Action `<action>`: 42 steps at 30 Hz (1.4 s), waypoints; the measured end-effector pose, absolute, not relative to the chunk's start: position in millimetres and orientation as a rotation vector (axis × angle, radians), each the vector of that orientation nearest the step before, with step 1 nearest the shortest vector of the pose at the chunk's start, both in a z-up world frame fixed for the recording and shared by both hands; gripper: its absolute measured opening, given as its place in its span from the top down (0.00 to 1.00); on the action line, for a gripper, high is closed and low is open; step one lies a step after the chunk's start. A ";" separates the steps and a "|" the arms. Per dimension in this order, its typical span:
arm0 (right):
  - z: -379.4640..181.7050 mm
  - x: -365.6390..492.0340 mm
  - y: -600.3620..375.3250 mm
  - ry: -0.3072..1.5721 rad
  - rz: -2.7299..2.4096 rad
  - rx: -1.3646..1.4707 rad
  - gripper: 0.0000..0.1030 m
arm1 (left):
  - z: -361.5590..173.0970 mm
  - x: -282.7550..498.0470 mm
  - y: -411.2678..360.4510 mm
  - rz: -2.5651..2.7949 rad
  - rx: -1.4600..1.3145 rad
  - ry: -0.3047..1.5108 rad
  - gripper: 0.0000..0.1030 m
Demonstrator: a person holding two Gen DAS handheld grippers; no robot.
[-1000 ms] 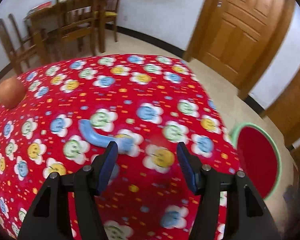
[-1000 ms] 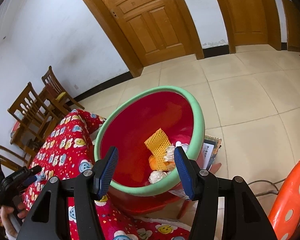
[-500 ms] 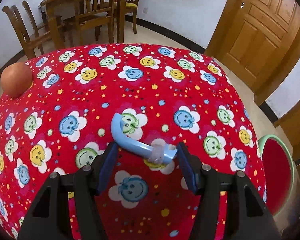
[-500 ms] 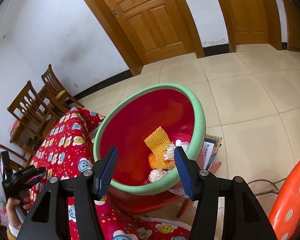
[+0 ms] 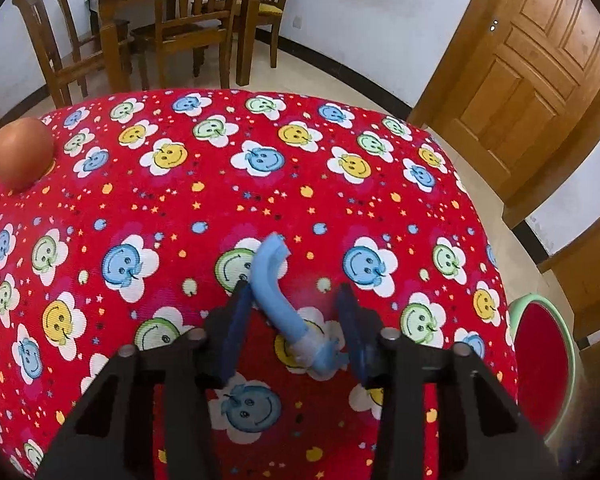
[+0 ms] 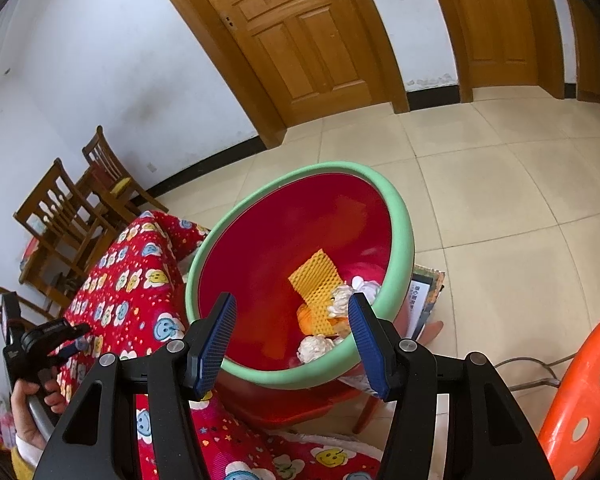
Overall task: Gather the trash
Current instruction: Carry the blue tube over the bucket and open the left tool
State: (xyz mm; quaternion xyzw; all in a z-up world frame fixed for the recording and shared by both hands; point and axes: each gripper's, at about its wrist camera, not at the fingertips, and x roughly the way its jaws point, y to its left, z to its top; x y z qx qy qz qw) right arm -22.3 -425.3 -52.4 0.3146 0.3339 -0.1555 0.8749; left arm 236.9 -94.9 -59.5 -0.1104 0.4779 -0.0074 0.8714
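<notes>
A curved light-blue plastic piece [image 5: 270,284] with clear wrap at its near end lies on the red smiley-flower tablecloth [image 5: 300,168]. My left gripper [image 5: 292,292] straddles it, jaws closing: the left pad [image 5: 236,320] touches its bend, while the right pad sits just beside its wrapped end. In the right wrist view the left gripper [image 6: 74,332] shows low over the cloth, held by a hand [image 6: 28,400]. My right gripper [image 6: 292,300] hangs open and empty above the red bin with a green rim [image 6: 400,216], which holds yellow foam netting [image 6: 316,276] and crumpled white paper [image 6: 314,346].
A brown round fruit [image 5: 20,152] rests at the cloth's far left edge. The bin [image 5: 534,300] stands below the table's right side. Wooden chairs [image 5: 180,28] and a table stand beyond. An orange plastic stool [image 6: 580,400] and a booklet [image 6: 424,296] lie near the bin.
The left gripper came down over the blue piece and its jaws narrowed; the piece swung from lying crosswise to pointing away between the fingers. The right gripper stayed still.
</notes>
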 end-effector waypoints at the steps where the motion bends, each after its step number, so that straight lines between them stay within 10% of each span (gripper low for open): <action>1: -52.7 -21.8 -424.5 0.697 -0.326 0.656 0.42 | -59.7 236.7 -94.3 -0.019 -0.235 1.000 0.68; 9: -50.9 -22.1 -423.8 0.690 -0.321 0.656 0.42 | -58.2 224.5 -102.2 -0.085 -0.214 1.011 0.90; 42: -45.5 -36.4 -433.7 0.683 -0.350 0.643 0.42 | 5.5 144.0 -248.3 -0.535 0.037 0.886 0.90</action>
